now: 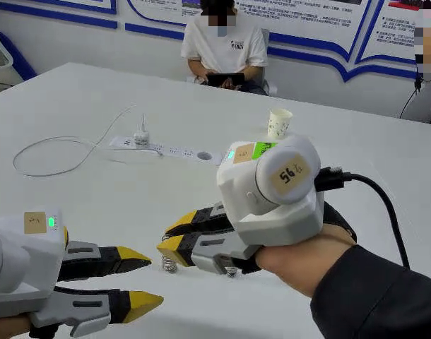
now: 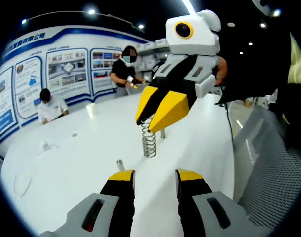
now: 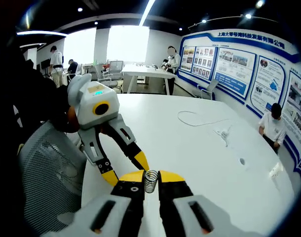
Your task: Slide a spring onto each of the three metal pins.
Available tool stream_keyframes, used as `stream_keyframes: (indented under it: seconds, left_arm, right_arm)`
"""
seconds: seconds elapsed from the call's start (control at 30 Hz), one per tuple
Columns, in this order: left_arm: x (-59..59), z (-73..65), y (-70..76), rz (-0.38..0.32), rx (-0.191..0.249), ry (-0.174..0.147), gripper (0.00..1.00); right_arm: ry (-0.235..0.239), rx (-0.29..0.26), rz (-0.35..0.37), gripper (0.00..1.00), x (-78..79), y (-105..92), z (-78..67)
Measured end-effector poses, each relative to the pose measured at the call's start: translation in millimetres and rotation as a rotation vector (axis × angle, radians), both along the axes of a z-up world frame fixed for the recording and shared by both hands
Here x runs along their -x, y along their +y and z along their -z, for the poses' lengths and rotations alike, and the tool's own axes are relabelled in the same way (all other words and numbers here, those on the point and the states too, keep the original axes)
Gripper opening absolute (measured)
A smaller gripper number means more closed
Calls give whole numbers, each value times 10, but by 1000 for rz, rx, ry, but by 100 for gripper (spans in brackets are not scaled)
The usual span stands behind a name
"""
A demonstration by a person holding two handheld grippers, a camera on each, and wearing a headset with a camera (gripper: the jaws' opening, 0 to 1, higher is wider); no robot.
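The right tool (image 3: pixel 151 176) pinches the top coils of 1 spring (image 2: pixel 149 142), which stands upright on the table (image 1: pixel 95 205). 1 bare pin (image 2: pixel 120 164) stands nearer the left tool (image 2: pixel 154 174), which hangs open and empty. The spring looks light, thin-wired and bouncy. Squeezed hard it would likely buckle or flick away, so grip gently across the upper coils. A paper cup (image 1: pixel 279 123) stands far off, its contents hidden.

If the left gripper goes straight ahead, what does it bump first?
Probably the spring that the right gripper holds, straight ahead of the left gripper. A bare pin stands nearer but off to the left, so one finger might clip it first; depth is unclear.
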State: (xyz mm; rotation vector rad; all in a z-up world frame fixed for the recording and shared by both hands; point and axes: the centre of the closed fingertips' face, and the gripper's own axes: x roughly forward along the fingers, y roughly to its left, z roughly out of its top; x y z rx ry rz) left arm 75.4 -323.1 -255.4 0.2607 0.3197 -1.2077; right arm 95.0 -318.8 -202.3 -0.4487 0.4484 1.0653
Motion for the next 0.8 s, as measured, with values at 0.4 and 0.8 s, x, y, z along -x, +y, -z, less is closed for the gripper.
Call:
stream_keyframes:
  seconds: [0.4,0.8]
  left_arm:
    - [-33,16,78,-37,14,14,40]
    - [-30,27,101,-56,23,22,43]
  right_arm:
    - [-39,-37,96,11,-326,-143,-35]
    - [-35,-49,142,11,-562,-144,126]
